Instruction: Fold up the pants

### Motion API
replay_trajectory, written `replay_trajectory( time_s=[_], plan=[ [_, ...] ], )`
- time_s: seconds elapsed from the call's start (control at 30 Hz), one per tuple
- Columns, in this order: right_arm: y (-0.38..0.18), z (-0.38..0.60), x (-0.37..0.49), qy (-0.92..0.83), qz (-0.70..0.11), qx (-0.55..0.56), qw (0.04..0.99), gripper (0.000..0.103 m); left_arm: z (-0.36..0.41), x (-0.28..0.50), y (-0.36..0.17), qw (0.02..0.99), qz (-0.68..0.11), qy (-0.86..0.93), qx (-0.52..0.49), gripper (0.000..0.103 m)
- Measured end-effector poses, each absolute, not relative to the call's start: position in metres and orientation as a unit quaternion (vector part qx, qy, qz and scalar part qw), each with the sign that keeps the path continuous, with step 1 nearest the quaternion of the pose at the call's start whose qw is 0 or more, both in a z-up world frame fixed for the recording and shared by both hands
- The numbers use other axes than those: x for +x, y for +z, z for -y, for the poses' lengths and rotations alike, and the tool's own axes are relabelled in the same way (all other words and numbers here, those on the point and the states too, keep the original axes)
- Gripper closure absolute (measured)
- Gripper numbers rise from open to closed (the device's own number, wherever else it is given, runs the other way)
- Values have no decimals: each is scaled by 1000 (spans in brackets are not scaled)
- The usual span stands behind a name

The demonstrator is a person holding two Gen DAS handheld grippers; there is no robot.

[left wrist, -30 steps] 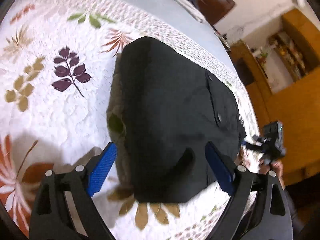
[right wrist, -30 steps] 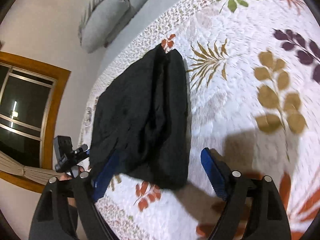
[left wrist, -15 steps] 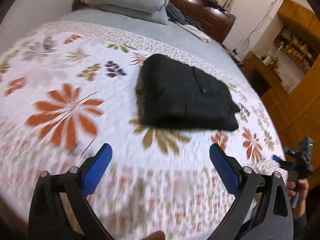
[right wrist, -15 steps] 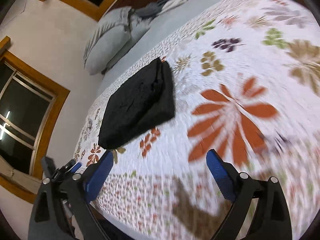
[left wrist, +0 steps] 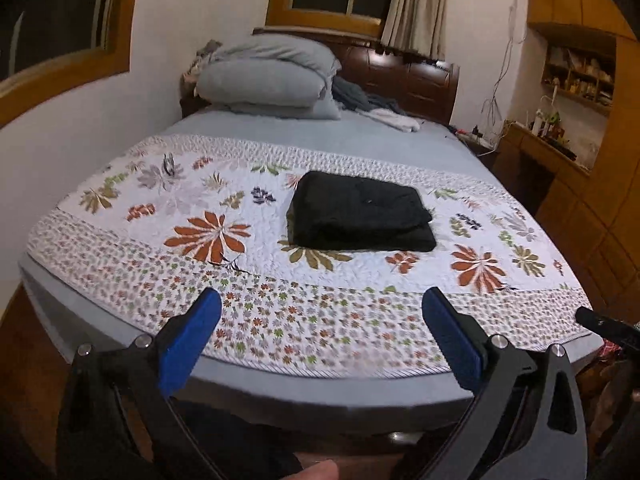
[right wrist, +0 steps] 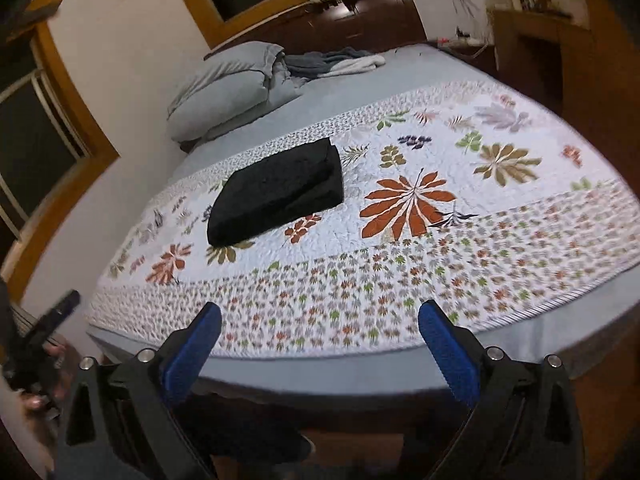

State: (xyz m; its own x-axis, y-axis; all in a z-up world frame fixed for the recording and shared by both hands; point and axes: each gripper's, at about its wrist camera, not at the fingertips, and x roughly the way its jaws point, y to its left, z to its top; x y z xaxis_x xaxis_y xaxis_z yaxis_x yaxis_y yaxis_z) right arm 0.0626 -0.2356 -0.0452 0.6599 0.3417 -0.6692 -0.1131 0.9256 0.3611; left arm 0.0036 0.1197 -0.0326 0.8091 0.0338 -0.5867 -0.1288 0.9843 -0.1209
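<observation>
The black pants (left wrist: 360,213) lie folded in a compact rectangle on the floral quilt (left wrist: 224,280) in the middle of the bed; they also show in the right wrist view (right wrist: 280,190). My left gripper (left wrist: 322,312) is open and empty, held back over the foot edge of the bed, well clear of the pants. My right gripper (right wrist: 320,320) is open and empty, also back at the foot edge. The right gripper's tip (left wrist: 600,324) shows at the right edge of the left wrist view.
Grey folded bedding and pillows (left wrist: 272,80) are stacked at the wooden headboard (left wrist: 408,76), with loose clothes (left wrist: 380,112) beside them. A wooden cabinet and shelves (left wrist: 576,128) stand to the right of the bed. Windows (right wrist: 32,132) line the left wall.
Both grippers have pulled back and up from right over the folded pants to the foot of the bed. The pants have stayed folded on the quilt. Both grippers remain open.
</observation>
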Motion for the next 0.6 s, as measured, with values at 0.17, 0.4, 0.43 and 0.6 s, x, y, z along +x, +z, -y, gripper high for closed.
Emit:
replay_trajectory(
  time_s=[0.17,0.4,0.43,0.6],
  plan=[
    [-5,211,13,135,-343,89,925,4,-106,-38,-3,949,-295,66,-86,3],
    [44,192,-31,166,-295,54,939,4,-82,-76,28,954,-283,79,-54,3],
    [50,190,-35,169,-291,53,940,4,-78,-80,32,955,-280,81,-49,3],
    [73,177,-55,180,-271,34,945,4,-66,-92,42,960,-269,57,-51,3]
  ],
)
